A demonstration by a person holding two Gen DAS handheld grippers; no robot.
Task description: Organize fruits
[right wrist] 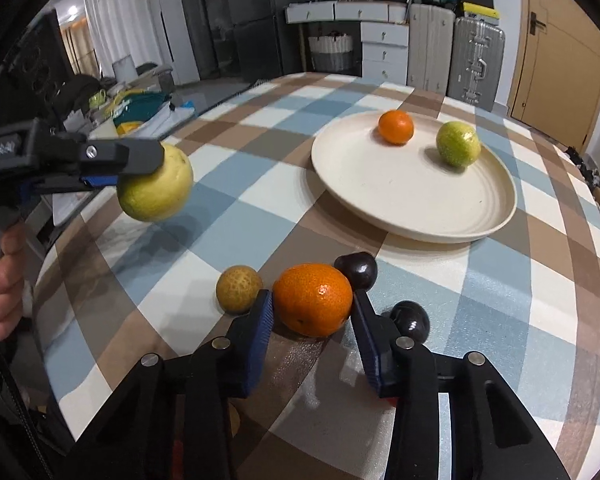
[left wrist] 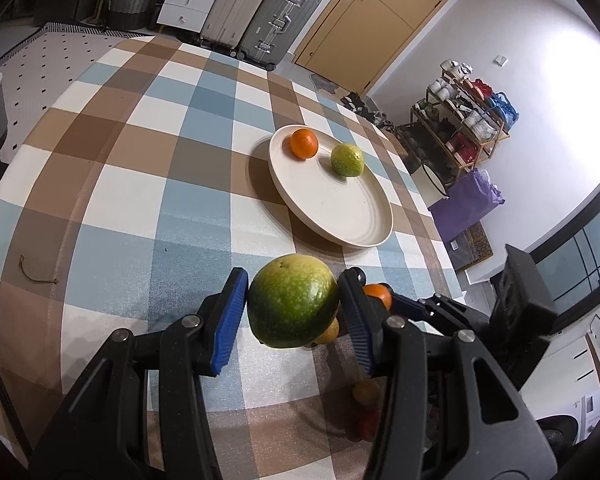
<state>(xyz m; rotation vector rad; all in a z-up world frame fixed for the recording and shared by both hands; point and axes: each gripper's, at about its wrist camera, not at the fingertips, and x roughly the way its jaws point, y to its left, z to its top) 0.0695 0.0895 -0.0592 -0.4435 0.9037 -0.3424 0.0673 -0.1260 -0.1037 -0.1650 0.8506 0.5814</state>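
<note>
My left gripper (left wrist: 296,280) is shut on a large green-yellow fruit (left wrist: 292,304), which it holds off the checked tablecloth; the right wrist view shows this fruit (right wrist: 156,188) hanging at the left. My right gripper (right wrist: 313,298) has both blue pads pressed on an orange (right wrist: 312,300) that rests on the cloth. Beyond them a cream plate (right wrist: 400,208) holds a small orange (right wrist: 396,127) and a green citrus (right wrist: 458,144). Beside the gripped orange lie a small yellow-brown fruit (right wrist: 239,289) and two dark plums (right wrist: 356,270) (right wrist: 410,322).
A person's hand (right wrist: 0,280) holds the left gripper's handle at the table's left edge. A bit of string (left wrist: 36,274) lies on the cloth. Suitcases (left wrist: 280,20), white drawers, a door and a shoe rack (left wrist: 464,120) stand around the round table.
</note>
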